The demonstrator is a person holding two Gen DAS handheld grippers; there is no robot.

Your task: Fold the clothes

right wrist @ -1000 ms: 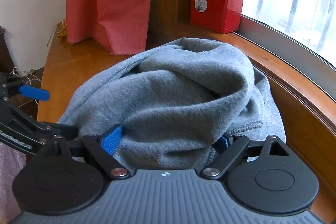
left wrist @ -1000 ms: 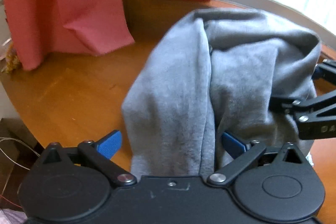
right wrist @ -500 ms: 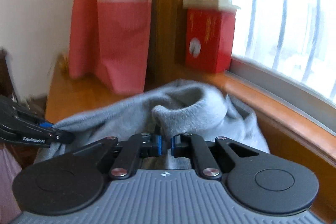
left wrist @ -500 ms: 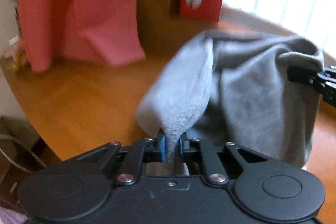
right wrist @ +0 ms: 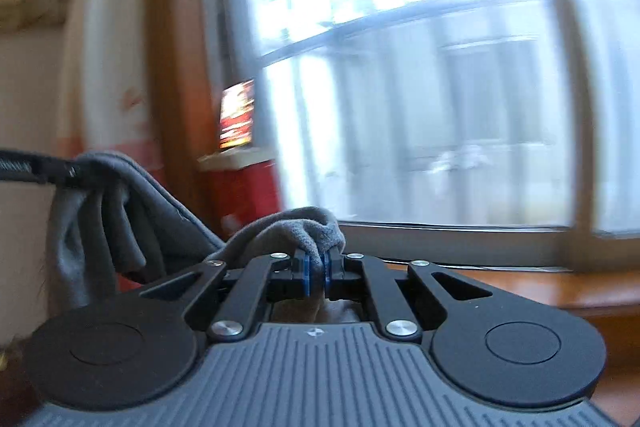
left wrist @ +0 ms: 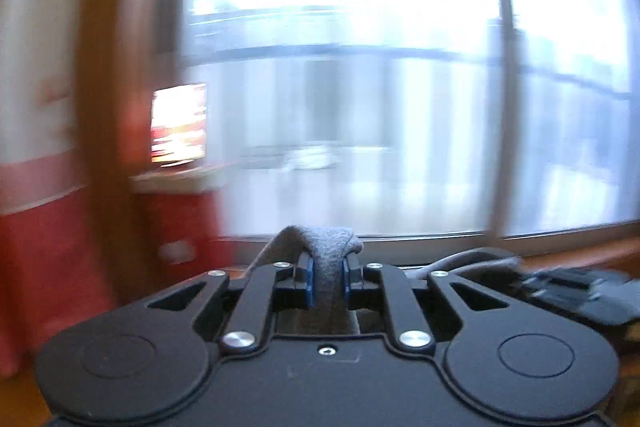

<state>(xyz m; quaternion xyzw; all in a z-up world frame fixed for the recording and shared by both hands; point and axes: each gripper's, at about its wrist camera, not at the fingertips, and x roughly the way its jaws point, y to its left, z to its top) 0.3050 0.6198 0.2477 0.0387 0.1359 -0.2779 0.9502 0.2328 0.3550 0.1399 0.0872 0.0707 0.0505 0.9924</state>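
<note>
A grey fleece garment (left wrist: 326,247) is pinched in a fold between the blue pads of my left gripper (left wrist: 327,283), which is shut on it. My right gripper (right wrist: 315,277) is likewise shut on another fold of the same grey garment (right wrist: 288,229). In the right wrist view the cloth hangs down at the left from the other gripper's black fingers (right wrist: 44,169). In the left wrist view the right gripper's black body (left wrist: 576,293) shows blurred at the right edge. Most of the garment is hidden below both grippers.
Both views are blurred and face a large bright window (left wrist: 360,67) with a wooden sill (right wrist: 520,287). A red box (right wrist: 248,187) stands by the wooden frame post (left wrist: 108,107). A red and white curtain (left wrist: 36,187) hangs at the left.
Both grippers went from open around the garment on the table to shut on its folds, then rose, lifting the cloth. The views now face the window instead of the tabletop.
</note>
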